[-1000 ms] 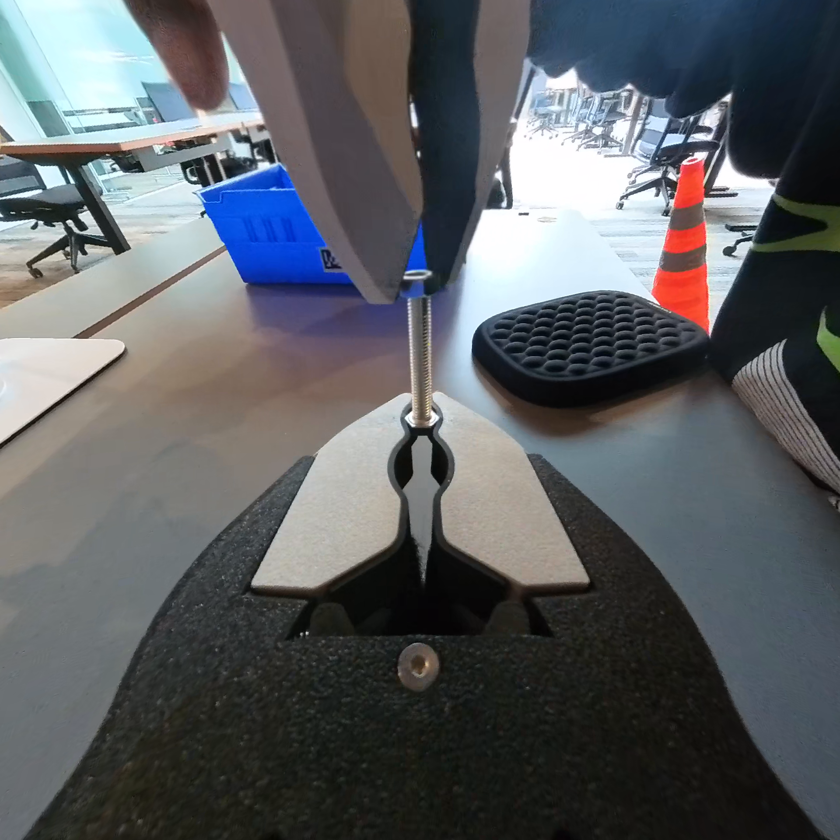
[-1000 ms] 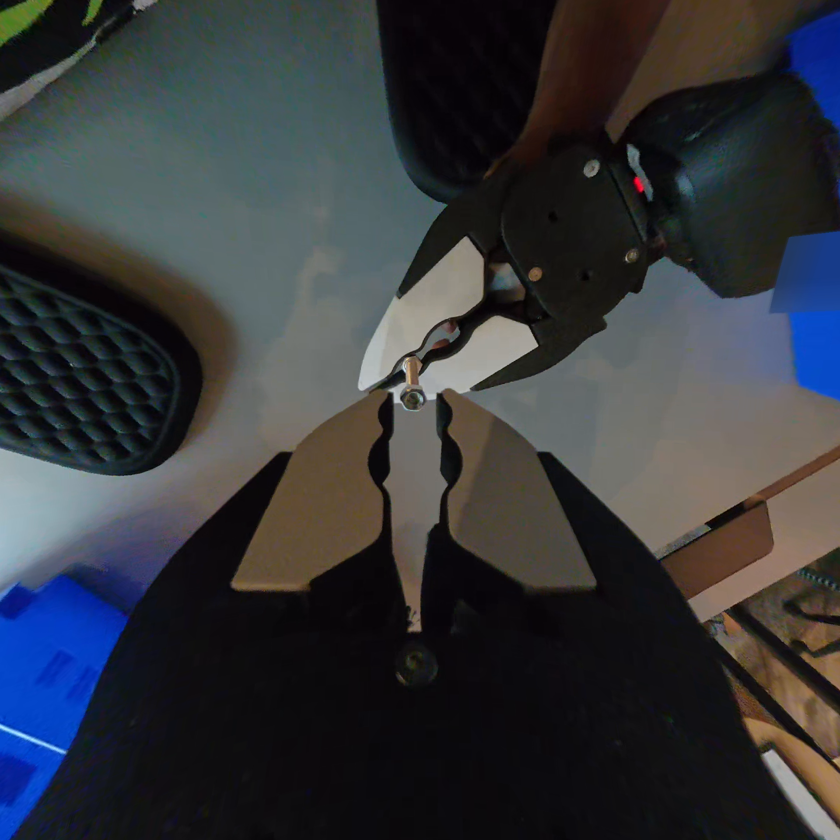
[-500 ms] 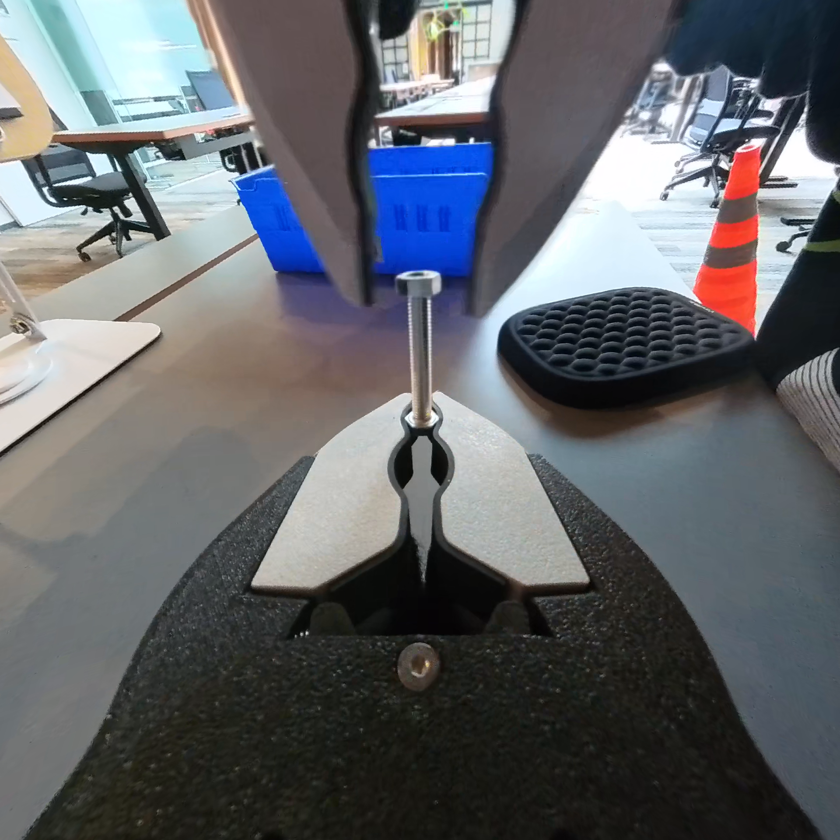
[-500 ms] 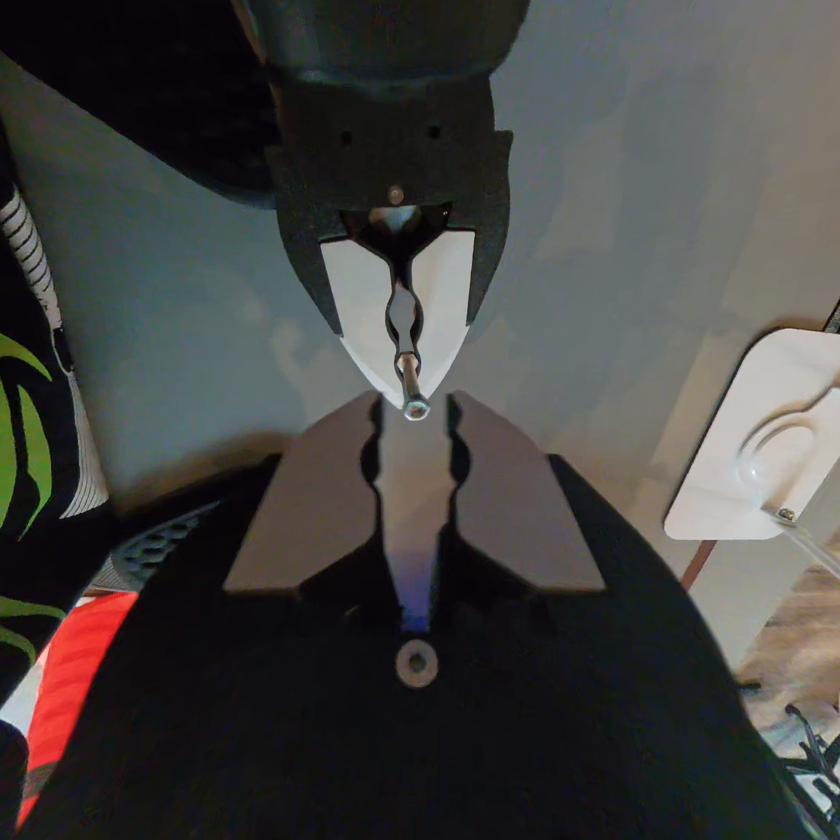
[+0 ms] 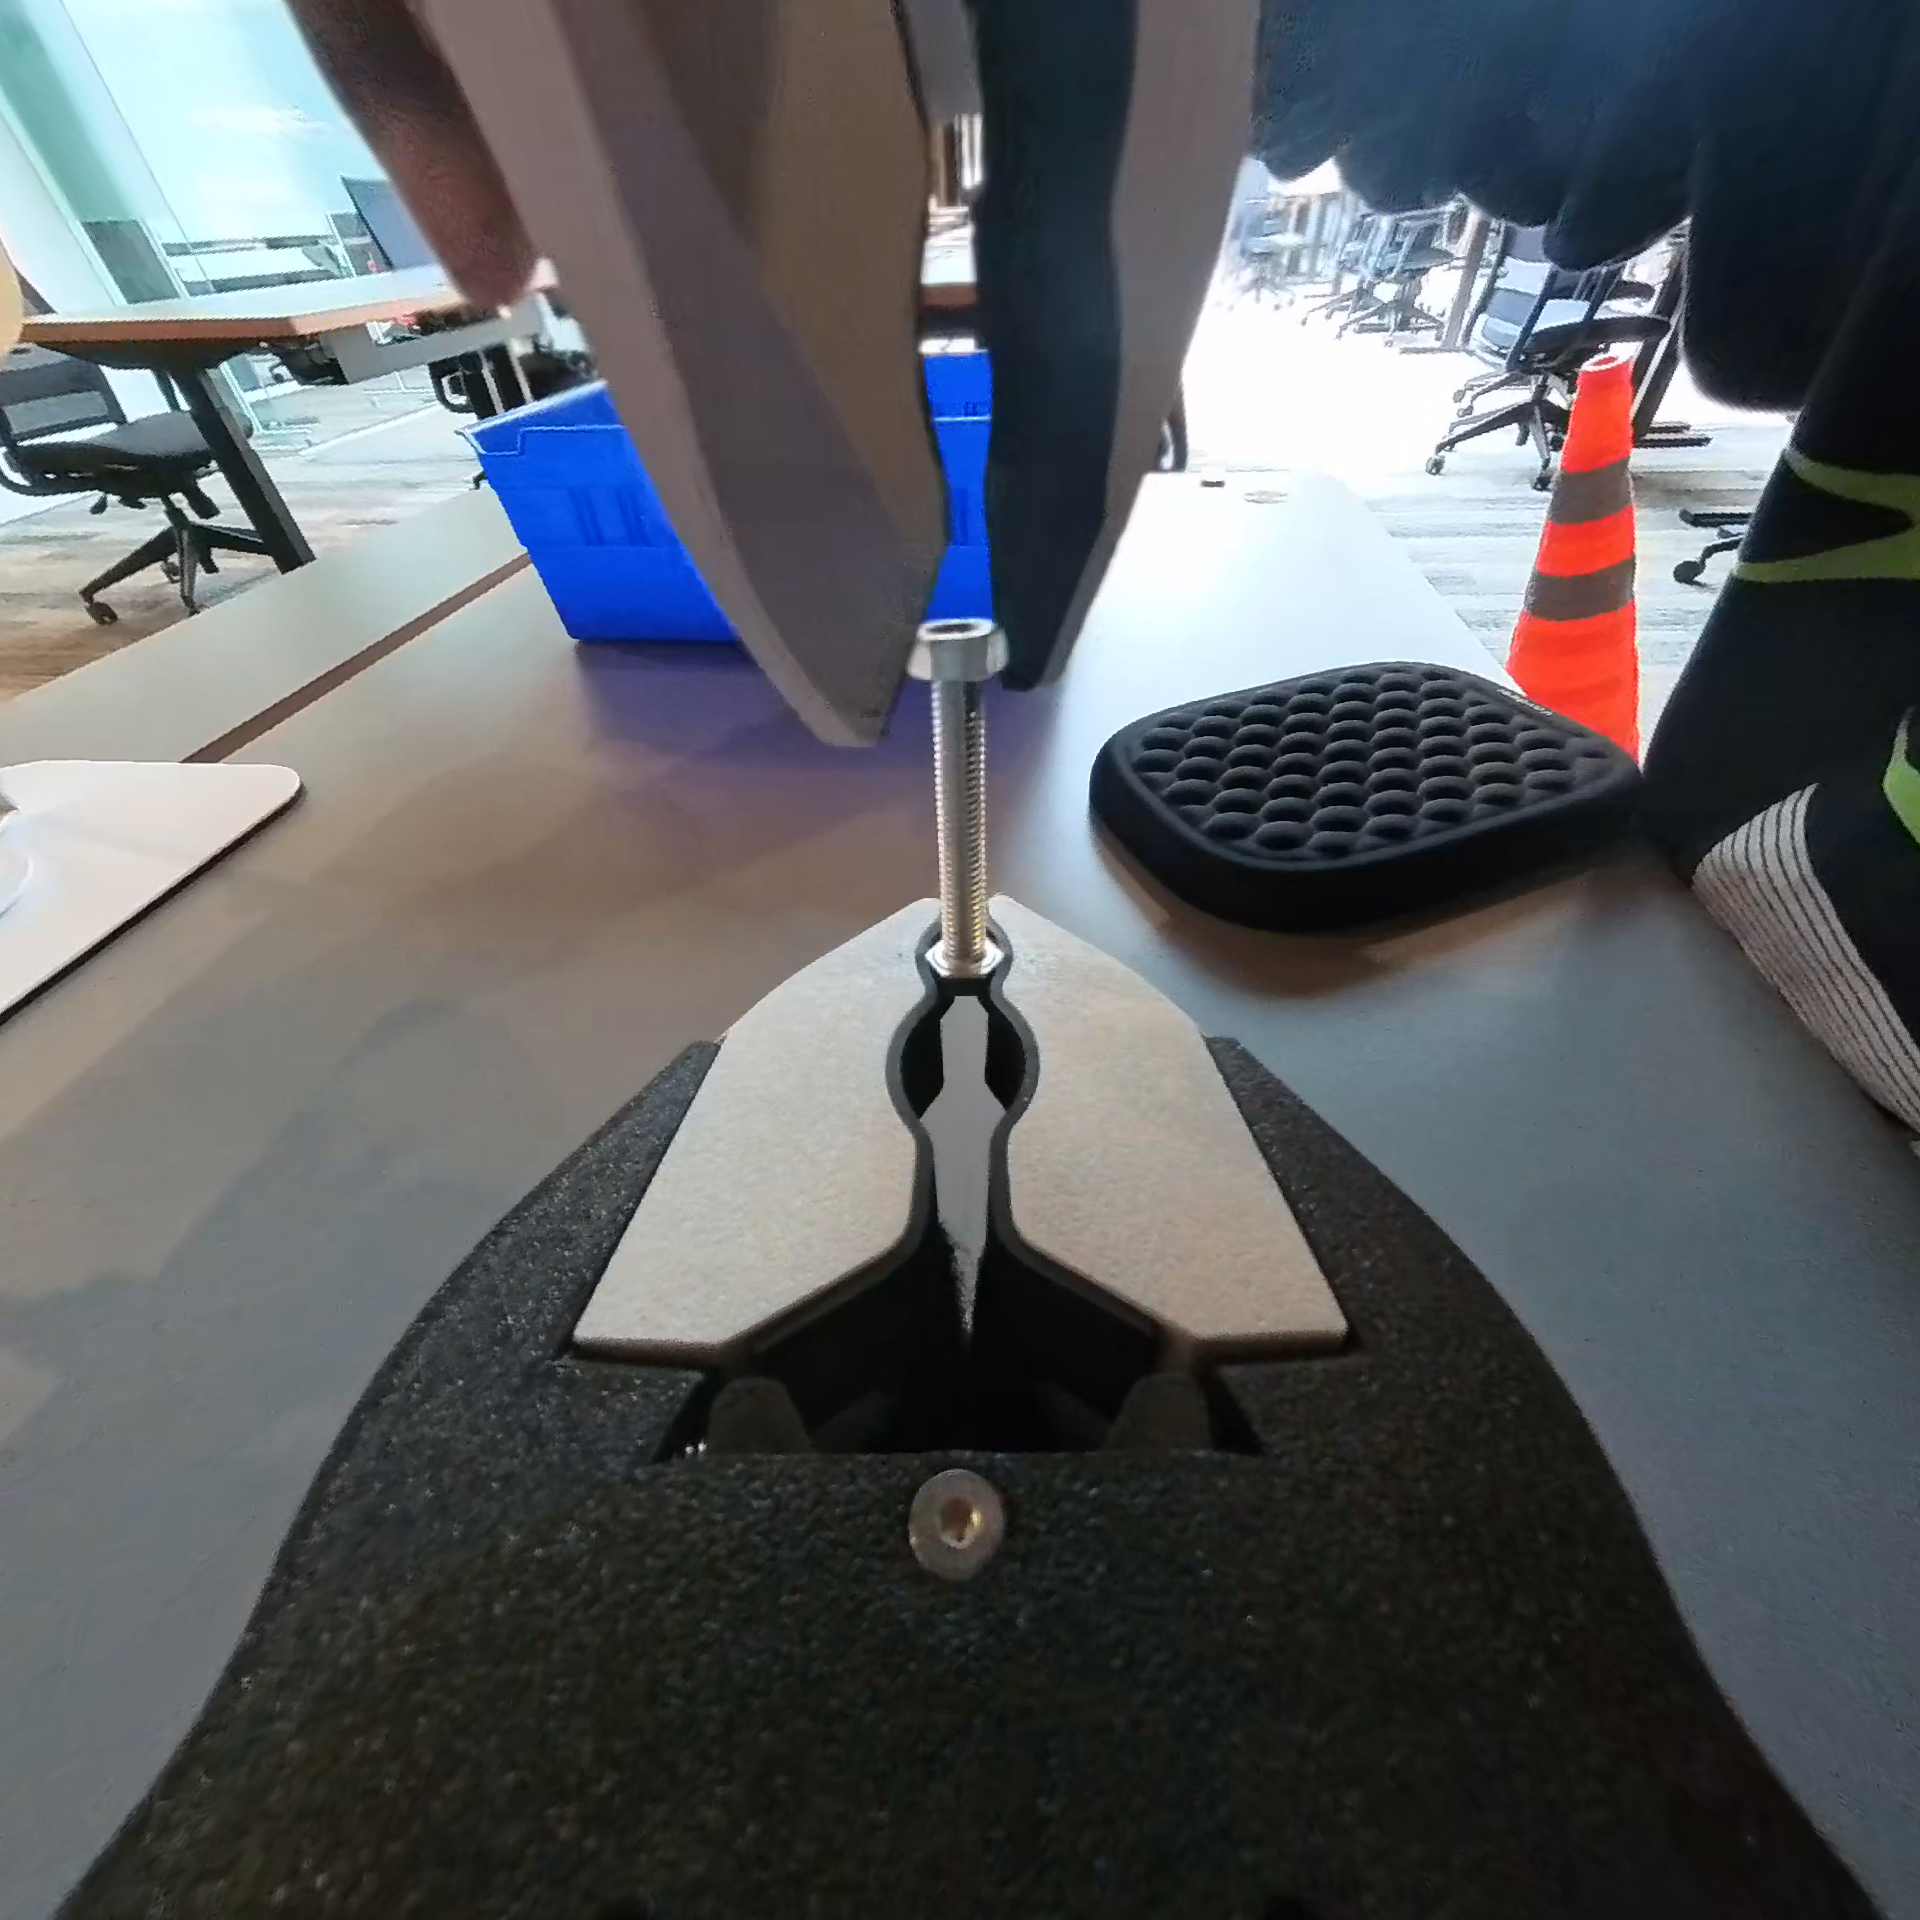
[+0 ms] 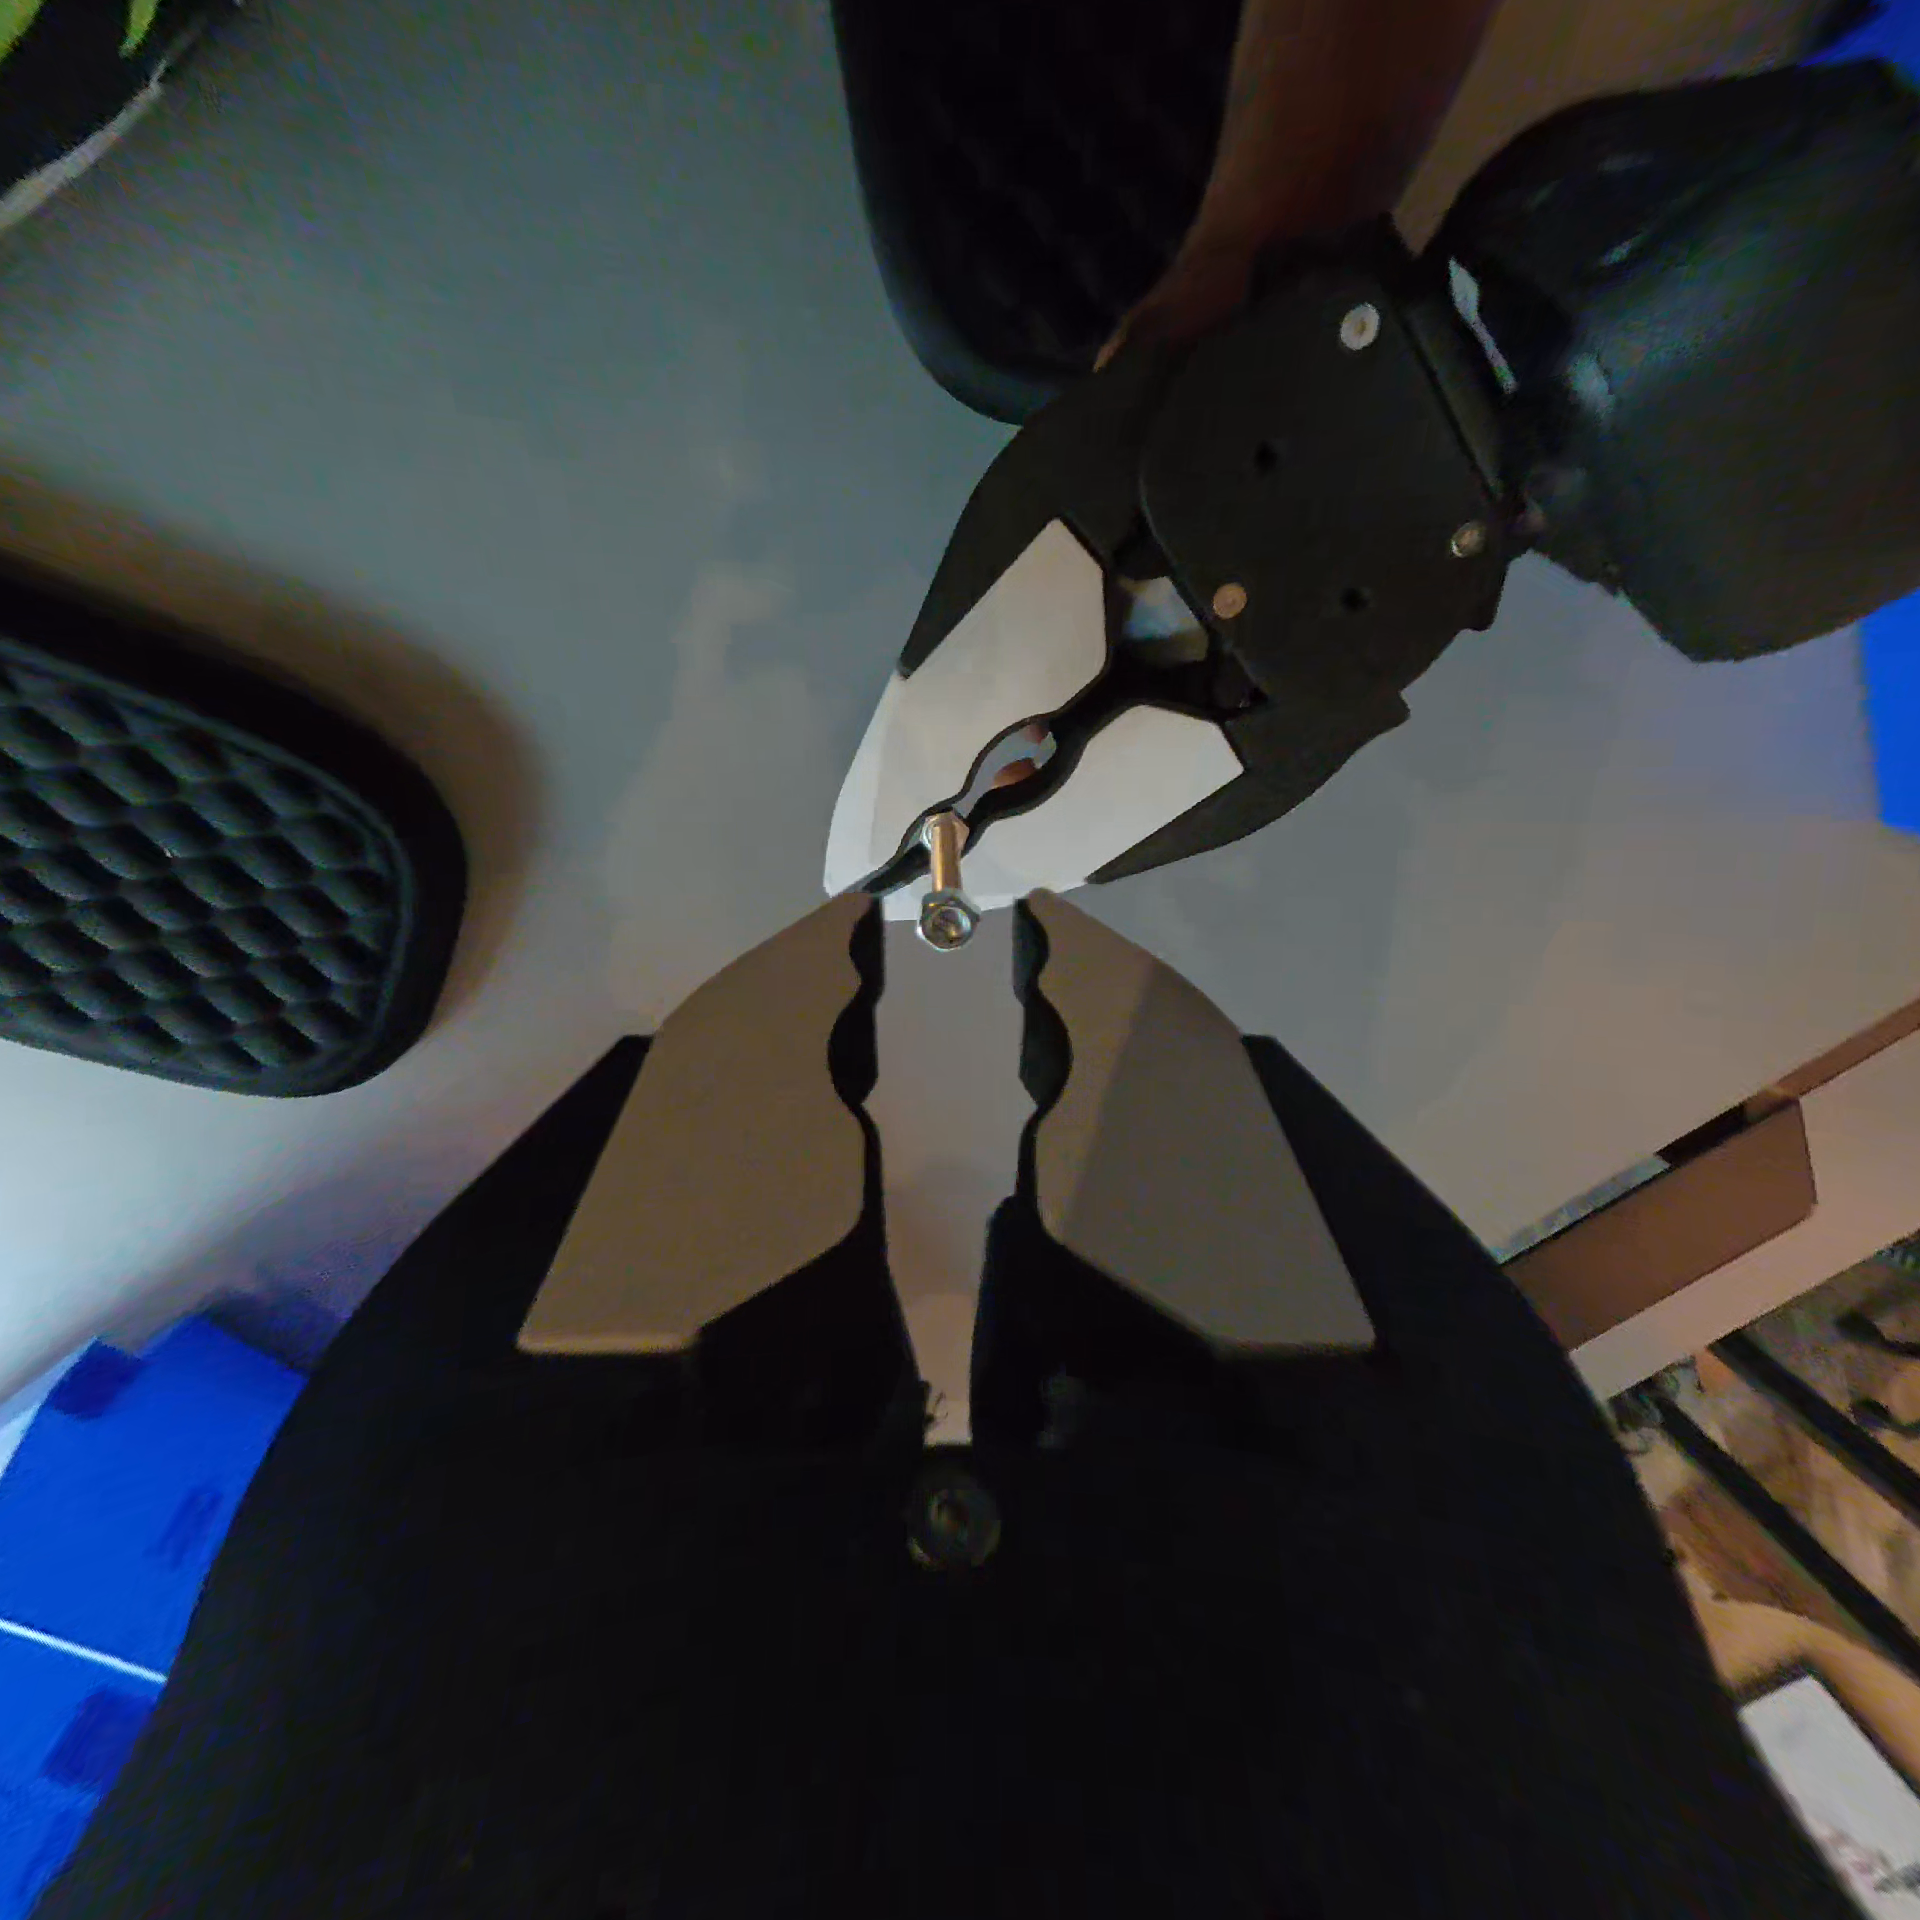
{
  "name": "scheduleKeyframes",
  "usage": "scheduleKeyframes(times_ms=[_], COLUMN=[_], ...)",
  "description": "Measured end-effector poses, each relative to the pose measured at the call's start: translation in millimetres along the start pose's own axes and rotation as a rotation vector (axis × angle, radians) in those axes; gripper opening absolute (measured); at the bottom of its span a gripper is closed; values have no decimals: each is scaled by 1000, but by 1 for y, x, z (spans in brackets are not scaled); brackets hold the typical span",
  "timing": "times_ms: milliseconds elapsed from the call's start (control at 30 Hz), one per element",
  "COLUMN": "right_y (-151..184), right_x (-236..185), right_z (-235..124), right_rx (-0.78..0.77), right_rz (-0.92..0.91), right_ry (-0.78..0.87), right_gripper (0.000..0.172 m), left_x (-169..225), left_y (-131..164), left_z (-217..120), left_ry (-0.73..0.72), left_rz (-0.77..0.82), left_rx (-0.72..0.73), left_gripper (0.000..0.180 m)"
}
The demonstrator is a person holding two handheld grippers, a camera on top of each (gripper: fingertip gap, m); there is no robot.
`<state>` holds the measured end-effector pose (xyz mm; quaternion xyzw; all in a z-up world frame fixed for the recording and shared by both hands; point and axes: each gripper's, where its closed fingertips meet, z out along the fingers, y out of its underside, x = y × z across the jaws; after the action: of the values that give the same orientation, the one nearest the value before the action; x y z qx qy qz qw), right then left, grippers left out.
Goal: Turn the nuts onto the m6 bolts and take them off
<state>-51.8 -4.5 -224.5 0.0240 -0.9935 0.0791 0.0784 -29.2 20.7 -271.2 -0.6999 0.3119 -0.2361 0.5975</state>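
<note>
Here the left gripper [image 5: 961, 961], low centre of its own view, is clamped tight on the lower end of a silver threaded M6 bolt [image 5: 961, 810], pads pressed against it at the front notch. The bolt stands upright, which looks meant to present its top end to the other tool. A small silver hex nut [image 5: 958, 652] sits at that top end, just above frame centre.

The right gripper [image 6: 948, 914] comes down from the top of the left view and straddles the nut with jaws parted; in its own view a gap shows on both sides of the nut, so nothing is gripped. I judge it is set between turns, ready to close on the flats.

Outward: a grey table [image 5: 416, 935] lies beneath. A black honeycomb-textured rubber pad [image 5: 1361, 800] rests at right of centre, a white flat base plate [image 5: 125, 831] at the left edge. A blue plastic bin [image 5: 613, 520] stands at upper centre behind the fingers; its contents are not visible. An orange traffic cone [image 5: 1579, 582] stands on the floor at upper right.
</note>
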Motion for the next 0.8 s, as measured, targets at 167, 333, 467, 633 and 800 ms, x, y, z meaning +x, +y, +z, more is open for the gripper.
scheduleKeyframes(times_ms=[167,333,467,633,800], right_y=[2,9,7,5,-1], right_x=[2,0,-2,2,-9], right_z=[0,2,2,-7,-6], right_rx=[-26,-147,-127,-73,2], right_rz=[94,731,795,444,73], right_ry=[30,80,98,94,18], right_gripper=[10,11,17,35,33], left_x=[-2,-8,-5,-4,1], left_y=[0,2,2,1,0], left_z=[0,0,1,0,0], left_ry=[-14,-62,-57,-36,0], left_rz=[-6,-11,10,0,8], left_rx=[3,-13,-21,-9,3], left_gripper=[2,2,2,2,2])
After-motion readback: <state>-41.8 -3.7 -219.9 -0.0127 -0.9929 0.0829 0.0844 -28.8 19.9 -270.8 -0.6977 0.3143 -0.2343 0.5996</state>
